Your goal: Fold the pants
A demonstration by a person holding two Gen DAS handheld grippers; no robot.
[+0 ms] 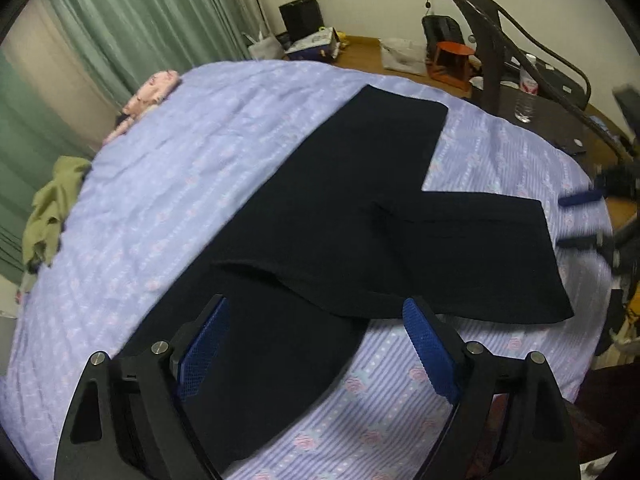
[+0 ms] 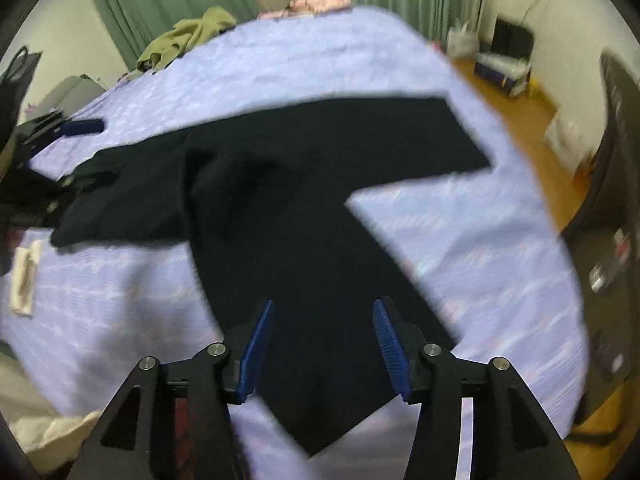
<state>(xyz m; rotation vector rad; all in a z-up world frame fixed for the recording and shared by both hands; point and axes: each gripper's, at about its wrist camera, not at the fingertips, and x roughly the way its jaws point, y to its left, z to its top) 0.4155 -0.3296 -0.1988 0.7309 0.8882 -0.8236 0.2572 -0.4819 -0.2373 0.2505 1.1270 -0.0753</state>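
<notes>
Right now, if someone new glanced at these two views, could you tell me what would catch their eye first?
The black pants dominate, spread flat in the middle of the lilac flowered bedspread, legs splayed apart. Next come the blue-padded fingers of the left gripper and the right gripper, both wide open just above the fabric. Behind, an olive garment lies crumpled at the bed's far edge.

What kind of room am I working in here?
Most likely a bedroom: dark pants spread on a bed's lilac floral quilt, green curtains behind, a wooden floor alongside.
</notes>
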